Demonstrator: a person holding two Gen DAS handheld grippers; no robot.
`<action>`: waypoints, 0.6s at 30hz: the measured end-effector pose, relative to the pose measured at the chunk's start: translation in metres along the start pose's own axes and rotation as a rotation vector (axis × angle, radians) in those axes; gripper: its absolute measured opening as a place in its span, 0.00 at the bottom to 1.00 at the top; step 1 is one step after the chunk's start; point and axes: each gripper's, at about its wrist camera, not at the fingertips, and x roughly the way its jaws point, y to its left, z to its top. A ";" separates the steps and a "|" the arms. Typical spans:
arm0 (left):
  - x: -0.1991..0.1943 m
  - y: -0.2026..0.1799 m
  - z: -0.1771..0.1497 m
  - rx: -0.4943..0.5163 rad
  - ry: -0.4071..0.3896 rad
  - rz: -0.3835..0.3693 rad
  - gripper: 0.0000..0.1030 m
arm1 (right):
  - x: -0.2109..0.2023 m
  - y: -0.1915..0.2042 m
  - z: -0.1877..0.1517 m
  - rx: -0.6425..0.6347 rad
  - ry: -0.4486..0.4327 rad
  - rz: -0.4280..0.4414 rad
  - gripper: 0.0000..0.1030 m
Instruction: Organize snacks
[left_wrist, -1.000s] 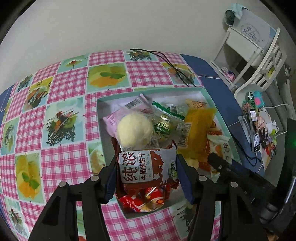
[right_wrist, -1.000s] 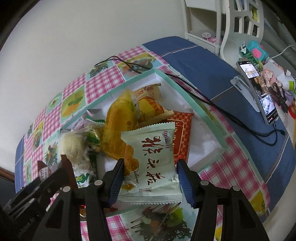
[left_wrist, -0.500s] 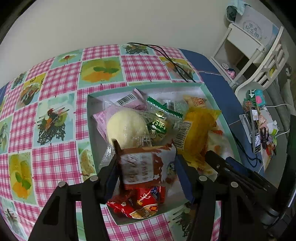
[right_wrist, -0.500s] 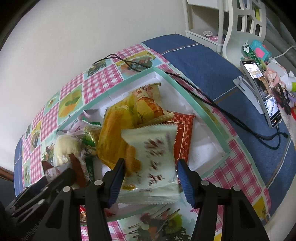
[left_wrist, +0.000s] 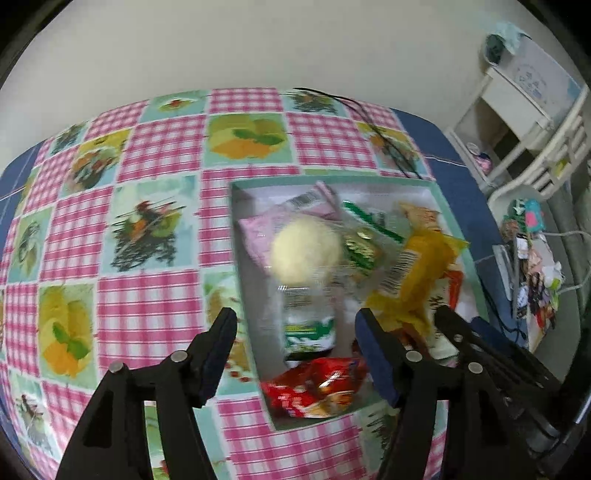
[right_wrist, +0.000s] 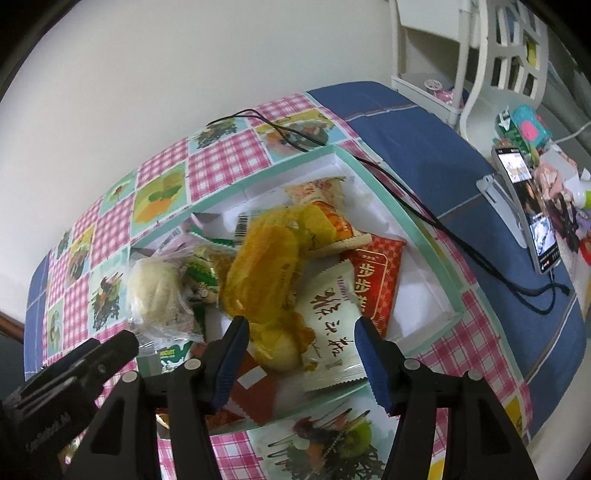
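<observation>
Snacks (right_wrist: 266, 280) heaped in box (right_wrist: 436, 258) | left gripper (left_wrist: 295, 347) jaws just opened, nothing clamped | right gripper (right_wrist: 301, 350) jaws just widened, white packet (right_wrist: 328, 325) unpressed between them

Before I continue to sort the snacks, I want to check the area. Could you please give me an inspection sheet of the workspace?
Surface: checked tablecloth over a blue cloth.
Job's things: mint-rimmed box piled with snacks, among them a white packet, a yellow packet, a red packet and a pale bun.
Clutter: small colourful items past the phone.
Grippers: left hand-held gripper open, jaws just opening, gripping nothing. Right hand-held gripper open, jaws just opening, with the white packet lying between them.
Cables: black cable runs beside the box rim towards the phone.
Surroundings: phone on a stand, white shelf, plain wall.
</observation>
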 end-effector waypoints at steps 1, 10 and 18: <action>0.000 0.005 0.000 -0.006 -0.003 0.015 0.72 | -0.001 0.001 0.000 -0.006 -0.002 0.000 0.63; 0.002 0.040 -0.001 -0.050 -0.046 0.146 0.96 | -0.001 0.011 -0.001 -0.043 -0.006 -0.001 0.89; 0.005 0.058 -0.003 -0.073 -0.055 0.189 0.97 | -0.001 0.017 -0.002 -0.063 -0.015 0.008 1.00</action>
